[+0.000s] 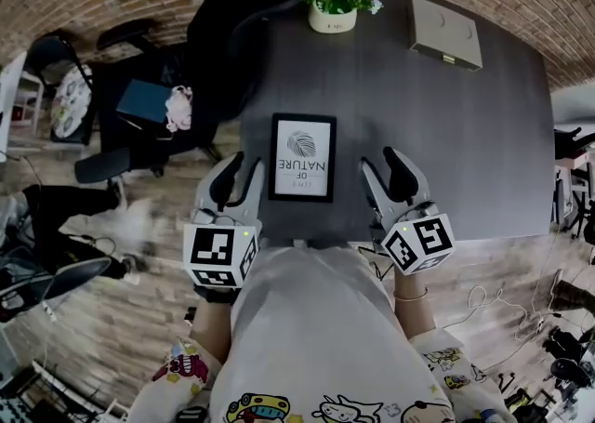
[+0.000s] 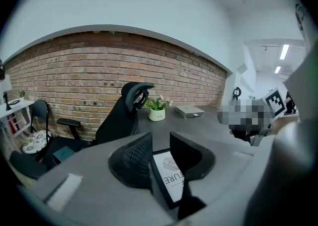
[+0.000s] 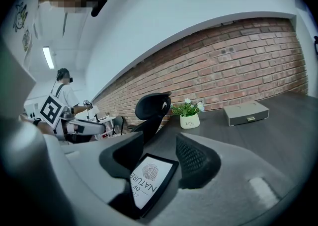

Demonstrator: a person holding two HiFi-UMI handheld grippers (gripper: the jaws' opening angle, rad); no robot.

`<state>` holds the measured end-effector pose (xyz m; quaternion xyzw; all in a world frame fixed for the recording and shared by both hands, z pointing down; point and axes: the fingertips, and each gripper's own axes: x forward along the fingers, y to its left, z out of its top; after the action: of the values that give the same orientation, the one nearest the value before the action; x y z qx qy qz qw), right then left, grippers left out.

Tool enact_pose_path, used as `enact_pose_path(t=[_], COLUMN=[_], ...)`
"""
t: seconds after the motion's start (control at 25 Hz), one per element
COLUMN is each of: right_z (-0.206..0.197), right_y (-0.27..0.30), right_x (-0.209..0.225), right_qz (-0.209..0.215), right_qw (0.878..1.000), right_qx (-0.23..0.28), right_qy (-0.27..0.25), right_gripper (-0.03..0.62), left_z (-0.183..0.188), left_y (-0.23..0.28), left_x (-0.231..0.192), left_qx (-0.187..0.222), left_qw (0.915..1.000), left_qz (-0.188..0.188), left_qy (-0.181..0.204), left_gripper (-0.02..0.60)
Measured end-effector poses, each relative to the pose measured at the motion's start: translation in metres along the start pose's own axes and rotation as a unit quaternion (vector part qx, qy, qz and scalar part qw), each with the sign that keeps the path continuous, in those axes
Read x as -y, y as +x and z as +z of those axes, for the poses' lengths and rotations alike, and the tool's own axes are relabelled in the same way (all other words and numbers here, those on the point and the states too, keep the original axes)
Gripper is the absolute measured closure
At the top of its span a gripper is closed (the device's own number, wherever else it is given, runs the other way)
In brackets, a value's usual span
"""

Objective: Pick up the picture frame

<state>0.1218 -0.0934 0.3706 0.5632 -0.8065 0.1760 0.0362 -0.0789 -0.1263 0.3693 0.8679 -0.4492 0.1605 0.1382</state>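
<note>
A black picture frame with a white print lies flat on the dark table, near its front edge. My left gripper hovers just left of the frame, jaws open and empty. My right gripper is a short way off the frame's right side, also open and empty. In the left gripper view the picture frame shows through the gap of the left gripper. The right gripper view shows the picture frame lying below the open right gripper. Neither gripper touches it.
A small potted plant and a flat grey box stand at the table's far side. A black office chair sits at the far left corner. Another chair, bags and cables lie on the wooden floor to the left.
</note>
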Motion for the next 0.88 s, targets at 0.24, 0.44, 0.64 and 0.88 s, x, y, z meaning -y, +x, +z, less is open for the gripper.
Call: enact_pose_path(t=[0.24, 0.44, 0.64, 0.88], right_z=[-0.004, -0.004, -0.01, -0.023], right_y=[0.005, 0.009, 0.016, 0.025], right_x=[0.001, 0.003, 0.0, -0.005], right_qz=[0.004, 0.008, 0.011, 0.012], right_qw=[1.0, 1.0, 1.0, 0.999], right_qx=[-0.011, -0.019, -0.028, -0.043], right_qy=[0.0, 0.003, 0.006, 0.017], right_gripper=[0.393, 0.393, 0.393, 0.393], left_z=[-0.007, -0.01, -0.016, -0.034], left_y=[0.008, 0.016, 0.023, 0.034], left_x=[0.001, 0.007, 0.006, 0.006], left_qx=[-0.012, -0.025, -0.038, -0.064], left_qw=[0.9999, 0.9996, 0.9989, 0.9971], left_qz=[-0.005, -0.015, -0.026, -0.039], left_qy=[-0.005, -0.008, -0.008, -0.013], left_gripper=[0.453, 0.453, 0.451, 0.451])
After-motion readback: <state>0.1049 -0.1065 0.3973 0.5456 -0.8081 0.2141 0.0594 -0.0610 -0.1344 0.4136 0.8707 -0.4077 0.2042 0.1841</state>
